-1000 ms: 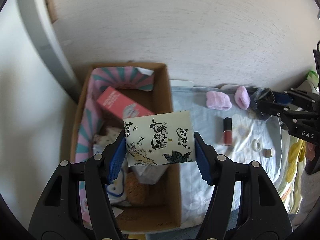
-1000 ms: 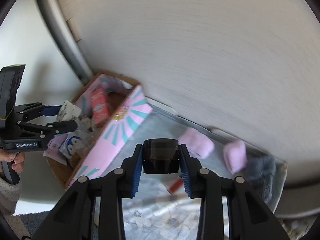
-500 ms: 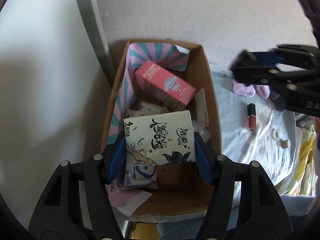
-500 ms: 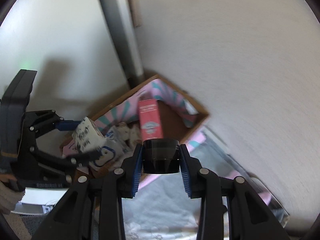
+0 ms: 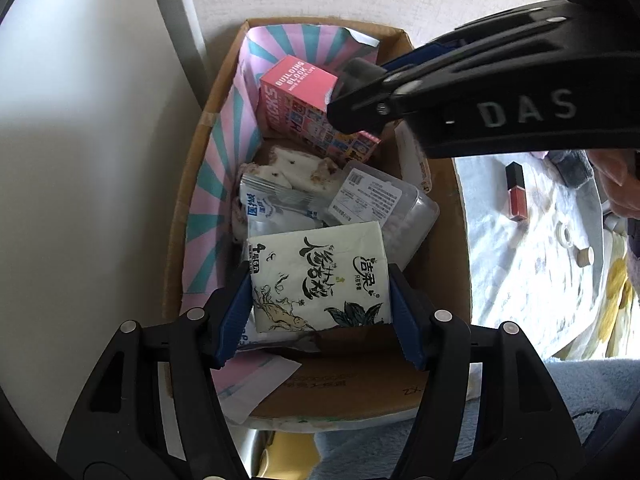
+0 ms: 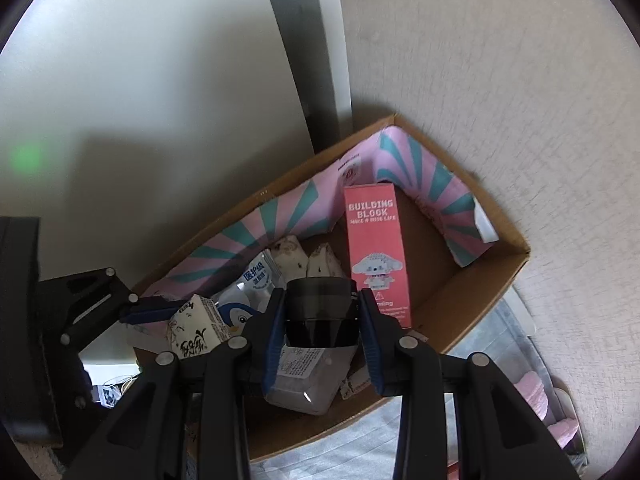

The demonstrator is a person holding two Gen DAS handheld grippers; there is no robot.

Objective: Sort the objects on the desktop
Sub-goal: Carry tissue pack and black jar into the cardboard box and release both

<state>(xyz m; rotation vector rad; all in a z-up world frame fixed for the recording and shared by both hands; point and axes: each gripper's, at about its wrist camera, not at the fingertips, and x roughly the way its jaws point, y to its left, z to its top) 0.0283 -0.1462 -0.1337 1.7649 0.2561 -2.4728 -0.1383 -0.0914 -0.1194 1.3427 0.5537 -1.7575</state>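
both grippers moved over box (image 5: 448, 216); left gripper (image 5: 320, 300) clamps tissue pack (image 5: 320, 280), right gripper (image 6: 320, 316) clamps dark jar (image 6: 320, 308).

The cardboard box (image 5: 448, 200) is crowded: a pink building-block carton (image 6: 376, 256) leans upright, with packets (image 5: 276, 208) (piled together) filling its floor. Bare cardboard shows only beside the carton, along the right wall.

Black hand-held gripper (image 5: 320, 300) frames with silver screws, ribbed blue finger pads (image 5: 404, 320), white "DAS" lettering.
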